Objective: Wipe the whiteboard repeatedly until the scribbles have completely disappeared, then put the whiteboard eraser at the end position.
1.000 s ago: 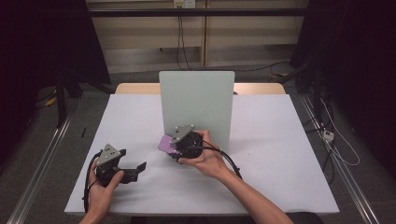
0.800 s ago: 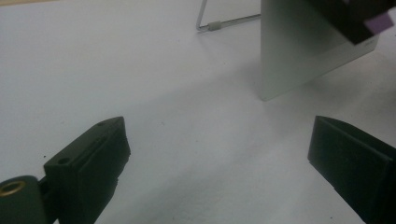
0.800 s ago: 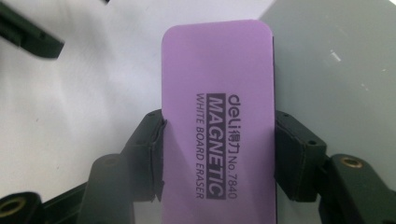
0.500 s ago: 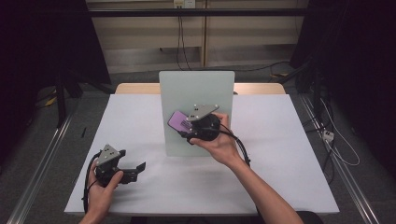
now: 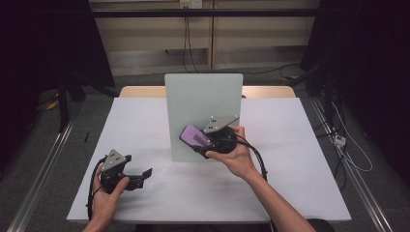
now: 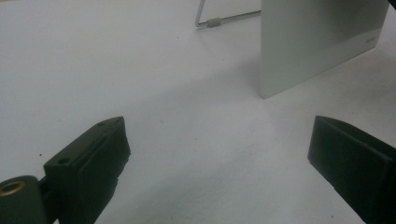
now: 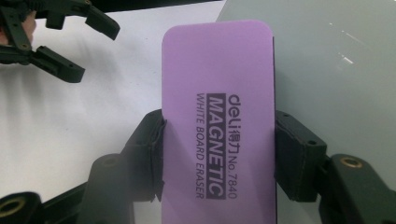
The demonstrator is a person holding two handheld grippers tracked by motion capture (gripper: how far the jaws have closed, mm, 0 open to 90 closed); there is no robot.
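We hold the purple whiteboard eraser (image 7: pixel 217 121) clamped across its width in the right gripper (image 5: pixel 205 142), jaws pressed to both long sides; over the last second it has risen from the table in front of the whiteboard (image 5: pixel 203 101) to the board's lower middle, and we judge it is now at or very near the surface, though the high view is too coarse to say whether it touches. That puts us at the start of wiping, with the eraser carried to the work and not yet clearly dragged across it.

The left gripper (image 5: pixel 138 175) has stayed put near the front-left of the table (image 5: pixel 300 159), jaws wide apart and holding nothing, well clear of the board.

For room: the board stands upright on a wire stand (image 6: pixel 219 21); its left edge lies just beside the eraser, its top and right edges farther off, so strokes can run up and rightward; a hard push may tip or slide the board back, and the left gripper is free to steady it.
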